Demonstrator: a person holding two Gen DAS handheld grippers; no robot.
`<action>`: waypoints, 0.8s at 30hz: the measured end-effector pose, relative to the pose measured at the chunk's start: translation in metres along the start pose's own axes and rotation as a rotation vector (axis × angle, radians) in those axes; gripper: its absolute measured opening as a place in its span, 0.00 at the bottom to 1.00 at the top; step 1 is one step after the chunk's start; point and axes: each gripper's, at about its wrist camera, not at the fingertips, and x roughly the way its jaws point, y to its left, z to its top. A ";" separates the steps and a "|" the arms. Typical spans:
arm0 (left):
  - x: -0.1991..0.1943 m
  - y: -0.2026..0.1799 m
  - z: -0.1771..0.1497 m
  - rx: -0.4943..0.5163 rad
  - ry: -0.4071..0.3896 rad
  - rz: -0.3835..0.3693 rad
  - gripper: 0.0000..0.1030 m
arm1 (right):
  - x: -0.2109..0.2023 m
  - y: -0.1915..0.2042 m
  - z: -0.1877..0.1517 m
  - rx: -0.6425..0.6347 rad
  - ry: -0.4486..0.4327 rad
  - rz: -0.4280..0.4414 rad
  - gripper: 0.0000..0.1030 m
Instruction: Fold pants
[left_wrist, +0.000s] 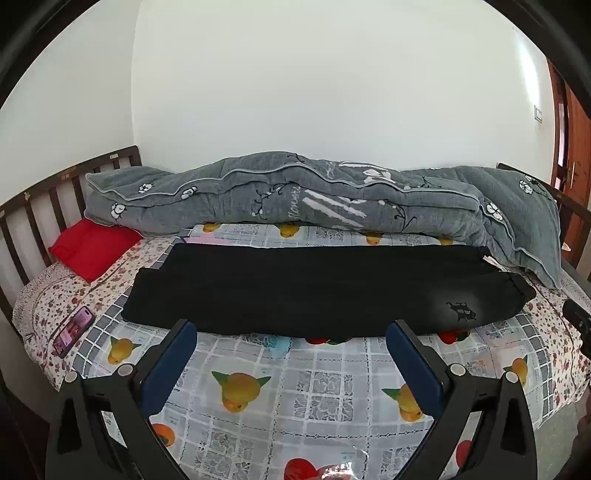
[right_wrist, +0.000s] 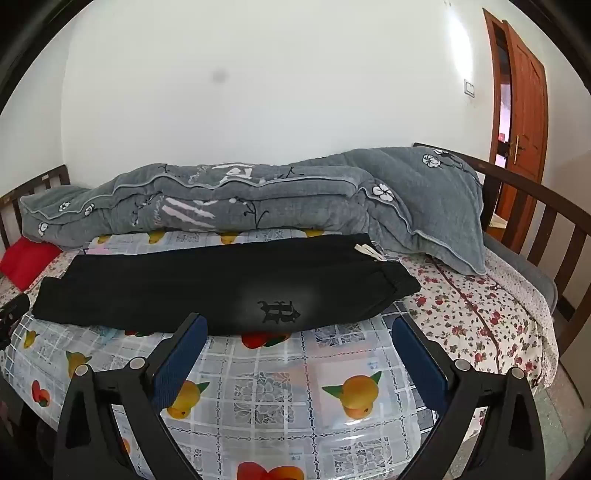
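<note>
Black pants (left_wrist: 317, 284) lie flat across the bed, folded lengthwise, waistband to the right and leg ends to the left. A small dark logo shows near the waist (right_wrist: 279, 312). The pants also show in the right wrist view (right_wrist: 221, 284). My left gripper (left_wrist: 290, 332) is open and empty, held just in front of the pants' near edge around their middle. My right gripper (right_wrist: 295, 326) is open and empty, in front of the near edge by the logo. Neither gripper touches the cloth.
The pants rest on a fruit-print plastic sheet (left_wrist: 295, 387) over a floral bedsheet (right_wrist: 480, 325). A rolled grey quilt (left_wrist: 295, 195) lies behind. A red pillow (left_wrist: 92, 249) and a phone (left_wrist: 72, 330) are at the left. Wooden bed rails (right_wrist: 535, 221) stand at both ends.
</note>
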 end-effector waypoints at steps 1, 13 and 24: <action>0.000 0.000 0.000 -0.002 0.002 -0.001 1.00 | 0.000 0.000 -0.001 -0.003 0.008 -0.002 0.96; -0.002 0.010 0.004 -0.021 0.010 -0.009 1.00 | -0.007 0.003 0.007 -0.003 -0.020 -0.010 0.96; -0.004 0.014 0.000 -0.039 0.002 -0.010 1.00 | -0.009 0.002 0.005 -0.003 -0.022 -0.014 0.96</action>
